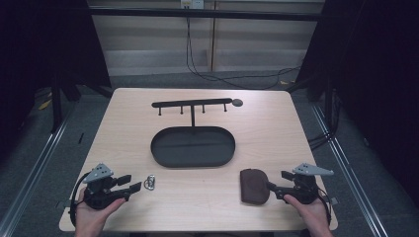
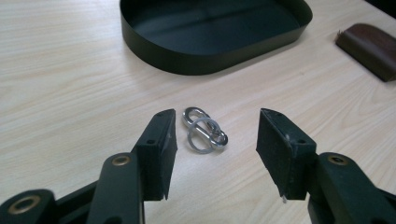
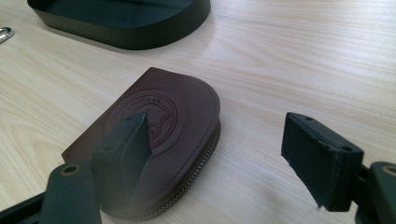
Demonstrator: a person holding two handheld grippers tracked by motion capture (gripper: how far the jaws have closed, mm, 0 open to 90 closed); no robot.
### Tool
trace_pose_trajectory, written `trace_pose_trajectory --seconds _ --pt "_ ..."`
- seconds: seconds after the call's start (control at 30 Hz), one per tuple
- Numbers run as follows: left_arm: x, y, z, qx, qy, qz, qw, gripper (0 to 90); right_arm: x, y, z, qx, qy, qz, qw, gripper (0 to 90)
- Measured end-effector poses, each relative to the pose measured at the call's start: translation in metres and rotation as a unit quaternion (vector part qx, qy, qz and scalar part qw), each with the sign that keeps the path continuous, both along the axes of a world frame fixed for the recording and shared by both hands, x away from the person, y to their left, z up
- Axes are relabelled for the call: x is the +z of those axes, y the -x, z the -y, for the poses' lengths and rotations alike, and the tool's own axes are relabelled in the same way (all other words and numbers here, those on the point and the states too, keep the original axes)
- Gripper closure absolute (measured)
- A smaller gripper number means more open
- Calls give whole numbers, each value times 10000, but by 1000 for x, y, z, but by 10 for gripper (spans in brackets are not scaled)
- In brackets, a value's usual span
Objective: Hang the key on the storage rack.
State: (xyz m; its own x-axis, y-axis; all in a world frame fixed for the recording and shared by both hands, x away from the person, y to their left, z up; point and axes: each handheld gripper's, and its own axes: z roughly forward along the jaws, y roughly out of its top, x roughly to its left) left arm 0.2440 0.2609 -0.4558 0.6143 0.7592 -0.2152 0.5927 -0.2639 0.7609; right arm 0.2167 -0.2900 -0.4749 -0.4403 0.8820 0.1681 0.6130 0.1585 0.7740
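Status: nothing picked up yet, both items lie flat on the table [image 1: 276,123] and the black oval tray [image 1: 192,146] at centre has nothing in it. Left gripper [image 1: 129,183] sits at the near left corner, jaws parted, aimed at the metal key ring clip [image 1: 149,182] lying just beyond its fingertips; in the left gripper view the key ring clip [image 2: 204,130] lies ahead of the jaws, closer to the left pad, no contact that I can see. Right gripper [image 1: 277,181] is at the near right, jaws also apart, at the brown leather pouch [image 1: 254,186]. In the right gripper view the pouch [image 3: 187,121] lies flat, embossed round stamp up, zipper edge toward the right; one jaw is over its top face, the other stands off to the side above bare wood, so it's not clamped. Behind the tray stands a black hanger bar [image 1: 191,103] with four pegs, all bare. My read: this looks like tidy-up onto the tray and pegs, still at the approach stage. Left to do: close on each item, lift, place. Clip is small and flat on wood, expect a fiddly grasp.
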Motion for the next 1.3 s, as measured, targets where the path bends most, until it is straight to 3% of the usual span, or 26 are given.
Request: trace_pose_trajectory --seconds 0.13,0.23,0.37,0.47,0.53,0.6,0.73,0.83,0.87,1.0,1.1,1.13,1.23,1.3 --pt "-2 -1 1 42 -18 -45 10000 506 0 0 0 24 -24 -5 10000 234" --pt "-3 -1 3 -121 2 -77 9999 560 0 1 1 36 -32 3 10000 235" --pt "-1 -2 3 -92 131 -304 9994 653 0 2 0 75 -26 -4 10000 236" --pt "2 -2 3 -134 23 -322 9994 652 0 1 -1 96 10 1 10000 236" --pt "4 -2 5 -168 -266 -276 9991 653 0 1 -1 85 7 -7 10000 236" --pt "6 -4 7 -241 -401 -280 9985 645 0 0 -3 125 44 -39 9999 236" --pt "12 -9 11 -253 -510 -329 9978 644 0 1 -3 129 31 -19 9999 236" --pt "16 -15 17 -378 -721 -349 9961 647 0 1 -2 110 29 -35 9999 236" --pt "19 -19 19 -536 -929 -426 9933 656 -1 0 -2 117 28 -40 9999 235" --pt "21 -26 21 -697 -1014 -525 9910 659 -1 0 -3 140 53 -69 9999 235" --pt "20 -33 23 -818 -1124 -645 9882 657 -1 0 -3 150 55 -73 9998 235" --pt "19 -37 25 -898 -1201 -746 9859 645 -1 0 -3 146 53 -73 9999 235" --pt "17 -41 27 -897 -1236 -816 9849 636 -1 1 -3 141 48 -73 9999 235" --pt "16 -46 28 -983 -1289 -960 9821 623 -1 1 -3 149 53 -71 9998 235"
